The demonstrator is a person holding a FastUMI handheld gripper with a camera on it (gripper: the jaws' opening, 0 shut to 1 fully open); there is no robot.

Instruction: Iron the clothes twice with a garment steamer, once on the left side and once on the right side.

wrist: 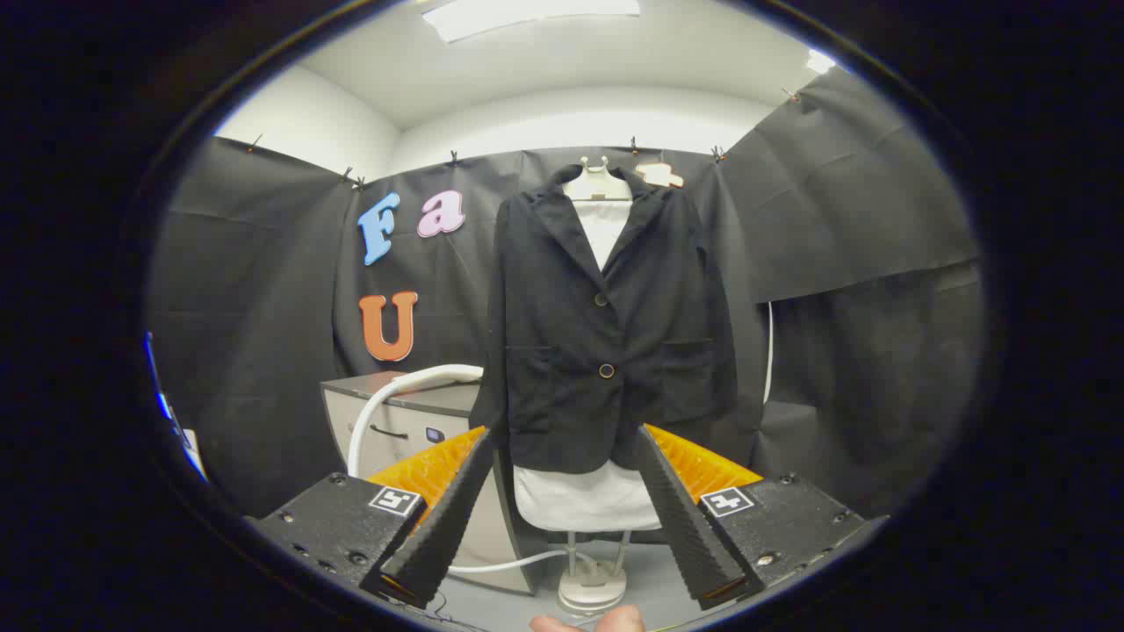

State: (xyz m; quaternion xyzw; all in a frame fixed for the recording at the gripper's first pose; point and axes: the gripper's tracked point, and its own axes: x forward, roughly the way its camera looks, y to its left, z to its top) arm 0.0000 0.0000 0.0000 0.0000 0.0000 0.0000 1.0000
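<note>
Jacket (606,342) — beyond parted gripper (562,448)

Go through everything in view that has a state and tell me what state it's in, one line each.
claw: open, fingers spread wide, holding nothing
black jacket: hanging upright on the form beyond the fingers, buttoned, both buttons done up
white dress form: standing on its stand, covered by the jacket
cabinet drawer: closed
white hose: arched over the cabinet
ceiling light: on

Mount: on the claw (562,439), fingers spread, empty.
Facing: level, straight at the jacket (606,325) front.
Nearness: whole jacket visible beyond the fingertips.
</note>
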